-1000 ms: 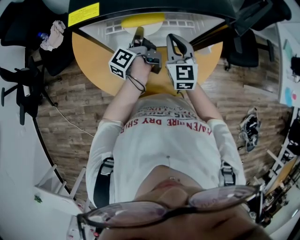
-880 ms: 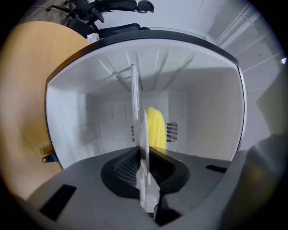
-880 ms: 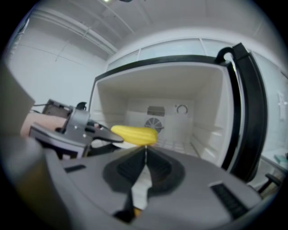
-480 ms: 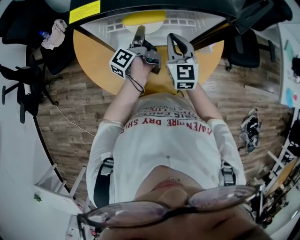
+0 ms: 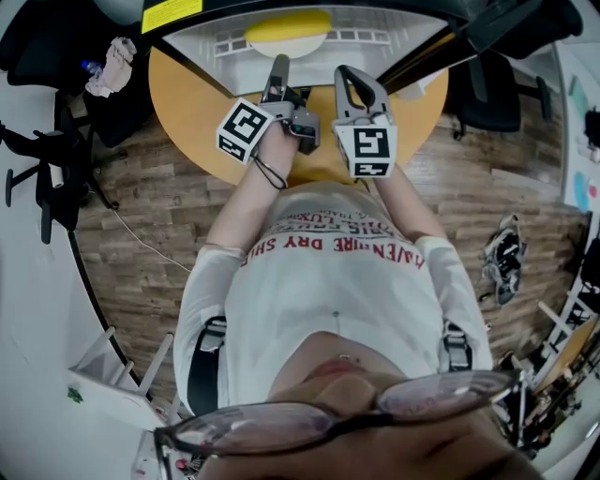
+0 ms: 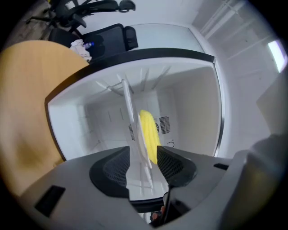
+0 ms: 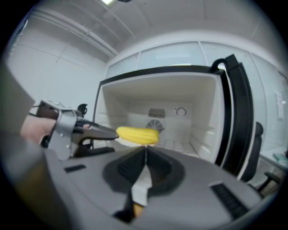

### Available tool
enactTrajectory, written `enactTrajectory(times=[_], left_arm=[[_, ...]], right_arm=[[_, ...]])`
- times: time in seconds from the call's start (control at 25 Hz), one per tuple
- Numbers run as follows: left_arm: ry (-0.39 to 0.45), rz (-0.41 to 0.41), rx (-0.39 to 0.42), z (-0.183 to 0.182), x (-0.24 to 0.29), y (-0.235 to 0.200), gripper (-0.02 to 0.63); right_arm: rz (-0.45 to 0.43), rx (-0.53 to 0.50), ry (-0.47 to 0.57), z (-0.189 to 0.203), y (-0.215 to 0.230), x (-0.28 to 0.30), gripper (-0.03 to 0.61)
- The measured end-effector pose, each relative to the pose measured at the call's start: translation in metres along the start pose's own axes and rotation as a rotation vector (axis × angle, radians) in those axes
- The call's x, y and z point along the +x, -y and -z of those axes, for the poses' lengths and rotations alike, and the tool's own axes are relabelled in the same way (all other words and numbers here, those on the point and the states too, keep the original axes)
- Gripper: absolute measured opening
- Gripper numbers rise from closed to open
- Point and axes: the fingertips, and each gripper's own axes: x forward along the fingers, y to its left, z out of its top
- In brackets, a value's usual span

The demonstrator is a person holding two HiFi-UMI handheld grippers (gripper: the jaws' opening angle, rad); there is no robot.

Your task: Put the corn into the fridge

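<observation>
A yellow corn cob [image 5: 287,25] lies on a white plate [image 5: 286,47] on a shelf inside the open fridge [image 5: 394,42]. My left gripper [image 5: 278,73] reaches level into the fridge. Its jaws have just been opening and stand wide. In the left gripper view the corn [image 6: 148,132] and the plate's rim [image 6: 139,143] show in the gap of the left gripper [image 6: 143,158], and no pad presses on them. My right gripper [image 7: 145,155] is shut on nothing, just before the corn [image 7: 137,134]. The left gripper's fingers [image 7: 96,131] show beside the cob.
The fridge's white inner walls [image 7: 180,112] and black-edged door [image 7: 231,112] frame the shelf. A round wooden table [image 5: 187,112] stands below the arms. Office chairs [image 5: 47,178] and a shoe [image 5: 499,258] are on the wooden floor.
The left gripper has rolled a little and shifted slightly at the fridge opening. The corn and plate stay on the shelf. The right gripper has kept still.
</observation>
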Motion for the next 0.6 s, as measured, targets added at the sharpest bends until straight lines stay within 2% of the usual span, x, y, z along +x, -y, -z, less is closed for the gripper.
enactTrajectory(times=[0.08, 0.2, 0.4, 0.6], left_arm=[[-0.001, 0.005, 0.072, -0.002, -0.01, 0.004, 0.195], [-0.012, -0.004, 0.146, -0.003, -0.022, 0.004, 0.04], [-0.026, 0.05, 0.289, 0.003, -0.046, 0.012, 0.026], [-0.035, 0.094, 0.551, 0.007, -0.068, 0.018, 0.026]], right_arm=[[-0.003, 0.002, 0.004, 0.0, -0.004, -0.004, 0.029], [-0.012, 0.005, 0.014, -0.002, -0.011, -0.011, 0.029], [-0.036, 0.012, 0.02, 0.002, -0.025, -0.022, 0.029], [-0.054, 0.017, 0.045, 0.001, -0.04, -0.035, 0.029]])
